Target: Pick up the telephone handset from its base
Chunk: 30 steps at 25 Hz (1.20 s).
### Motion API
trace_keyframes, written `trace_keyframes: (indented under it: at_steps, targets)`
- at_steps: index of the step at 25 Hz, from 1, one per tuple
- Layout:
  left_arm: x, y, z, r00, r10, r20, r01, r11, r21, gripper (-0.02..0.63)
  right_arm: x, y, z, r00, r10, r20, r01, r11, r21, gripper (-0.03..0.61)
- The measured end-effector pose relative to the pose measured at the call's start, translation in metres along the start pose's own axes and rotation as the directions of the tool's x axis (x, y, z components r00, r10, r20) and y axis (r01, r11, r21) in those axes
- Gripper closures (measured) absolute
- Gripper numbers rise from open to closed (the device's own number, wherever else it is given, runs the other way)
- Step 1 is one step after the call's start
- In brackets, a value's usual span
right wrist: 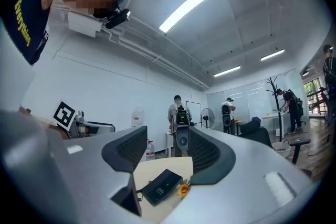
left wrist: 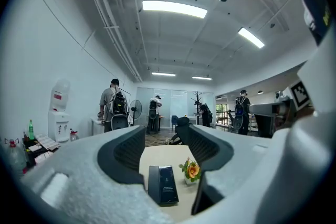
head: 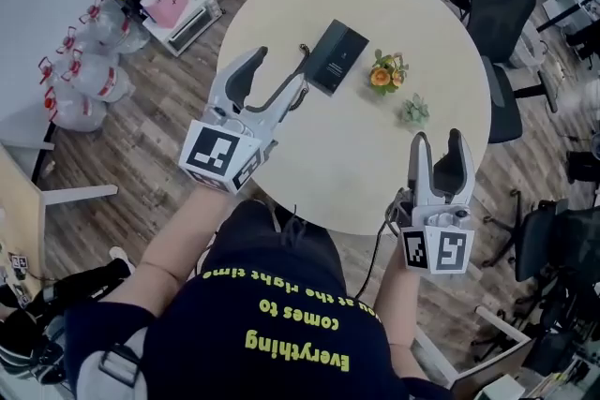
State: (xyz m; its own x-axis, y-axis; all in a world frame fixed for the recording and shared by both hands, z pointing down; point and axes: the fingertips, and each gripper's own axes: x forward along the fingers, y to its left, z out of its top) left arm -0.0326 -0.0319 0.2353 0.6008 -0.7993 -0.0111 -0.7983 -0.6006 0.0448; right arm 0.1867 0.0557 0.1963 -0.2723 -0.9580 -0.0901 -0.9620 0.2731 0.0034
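On round table (head: 356,155) | left gripper (head: 274,75), right gripper (head: 438,143) spread, empty | reach for black telephone (head: 337,57) may knock nearby flower pot (head: 382,75)

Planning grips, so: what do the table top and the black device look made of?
Table top: likely laminate, matte, an even grainless beige. Black device: probably plastic, smooth, with a slight sheen on its flat face.

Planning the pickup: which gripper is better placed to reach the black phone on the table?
Left, probably. The left gripper is open and close beside the phone, which its own view shows straight ahead. The right gripper, also open, is farther off, with the flowers near its path.
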Motion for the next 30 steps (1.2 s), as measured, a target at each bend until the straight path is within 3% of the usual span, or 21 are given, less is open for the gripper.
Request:
trace_keyframes:
  at_steps: [9, 19, 24, 30]
  targets:
    - [0.043, 0.010, -0.014, 0.999, 0.015, -0.047, -0.014, 1.000, 0.017, 0.354, 0.032, -0.027, -0.025, 0.998, 0.036, -0.048, -0.034, 0.999, 0.037, 0.339]
    - [0.082, 0.037, -0.052, 0.990, -0.053, -0.127, 0.053, 0.999, -0.006, 0.353, 0.074, -0.031, -0.049, 0.996, -0.009, -0.092, 0.014, 0.999, 0.048, 0.339]
    - [0.099, 0.063, -0.070, 0.987, -0.034, -0.155, 0.031, 0.999, -0.025, 0.353, 0.096, -0.033, -0.062, 0.993, -0.041, -0.110, 0.047, 0.997, 0.056, 0.339]
    - [0.120, 0.073, -0.092, 0.981, -0.067, -0.182, 0.058, 0.997, -0.055, 0.340, 0.115, -0.032, -0.086, 0.988, -0.043, -0.150, 0.055, 0.996, 0.075, 0.339]
